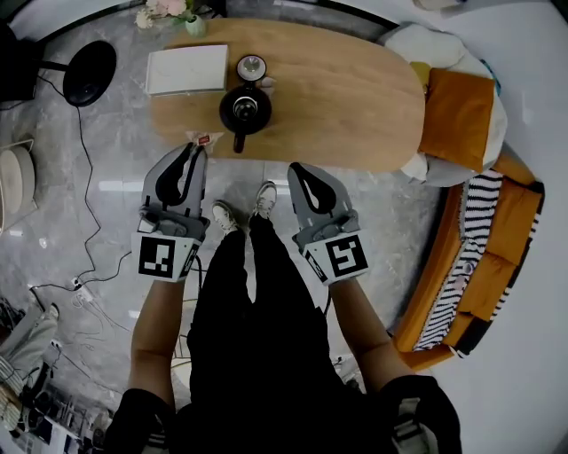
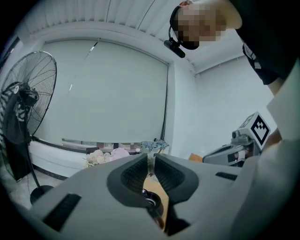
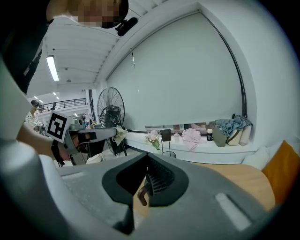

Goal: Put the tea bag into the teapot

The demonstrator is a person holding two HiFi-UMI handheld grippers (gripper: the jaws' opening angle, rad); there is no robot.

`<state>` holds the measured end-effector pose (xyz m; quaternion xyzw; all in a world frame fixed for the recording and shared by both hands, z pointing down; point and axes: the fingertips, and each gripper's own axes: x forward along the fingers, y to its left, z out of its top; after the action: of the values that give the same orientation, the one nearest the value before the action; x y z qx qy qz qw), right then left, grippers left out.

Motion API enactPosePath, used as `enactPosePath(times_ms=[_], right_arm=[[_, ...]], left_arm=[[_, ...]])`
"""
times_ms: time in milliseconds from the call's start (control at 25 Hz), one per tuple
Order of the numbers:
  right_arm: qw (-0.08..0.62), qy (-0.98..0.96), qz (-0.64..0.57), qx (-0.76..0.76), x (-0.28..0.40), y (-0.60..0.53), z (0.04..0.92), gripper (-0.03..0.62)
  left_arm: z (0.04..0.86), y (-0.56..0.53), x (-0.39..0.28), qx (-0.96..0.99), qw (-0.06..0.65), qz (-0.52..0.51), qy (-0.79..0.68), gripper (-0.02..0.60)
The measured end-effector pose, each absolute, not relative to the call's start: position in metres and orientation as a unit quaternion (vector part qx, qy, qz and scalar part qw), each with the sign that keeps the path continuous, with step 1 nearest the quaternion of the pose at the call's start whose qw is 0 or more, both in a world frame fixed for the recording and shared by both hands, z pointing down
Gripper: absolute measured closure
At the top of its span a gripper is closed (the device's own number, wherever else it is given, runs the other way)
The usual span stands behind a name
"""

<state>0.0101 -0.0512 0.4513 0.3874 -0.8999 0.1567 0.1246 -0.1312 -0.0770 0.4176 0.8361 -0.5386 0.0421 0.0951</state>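
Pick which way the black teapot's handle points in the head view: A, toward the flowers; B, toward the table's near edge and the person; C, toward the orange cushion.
B: the teapot has its handle jutting toward the near edge of the table, where the person stands.

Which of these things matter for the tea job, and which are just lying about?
For the job: teapot, tea bag, left claw gripping it.
Lying about: flowers, fan, sofa, orange cushion.
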Motion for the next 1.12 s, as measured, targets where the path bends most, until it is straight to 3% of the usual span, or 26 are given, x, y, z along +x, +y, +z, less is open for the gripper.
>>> enactPosePath(times_ms=[480,720,1120], right_arm=[[0.118,-0.893,0.184,0.395,0.008,-0.065,0.497,0.589],[0.079,-0.890,0.191,0.406,0.001,-0.083,0.500,0.589],[0.095,-0.882,0.204,0.414,0.012,-0.095,0.521,0.589]], left_arm=[[0.498,-0.110,-0.109,0.849,0.128,0.113,-0.500,0.540],[0.537,-0.123,-0.101,0.852,0.143,0.154,-0.479,0.540],[0.573,-0.142,-0.084,0.860,0.152,0.227,-0.431,0.540]])
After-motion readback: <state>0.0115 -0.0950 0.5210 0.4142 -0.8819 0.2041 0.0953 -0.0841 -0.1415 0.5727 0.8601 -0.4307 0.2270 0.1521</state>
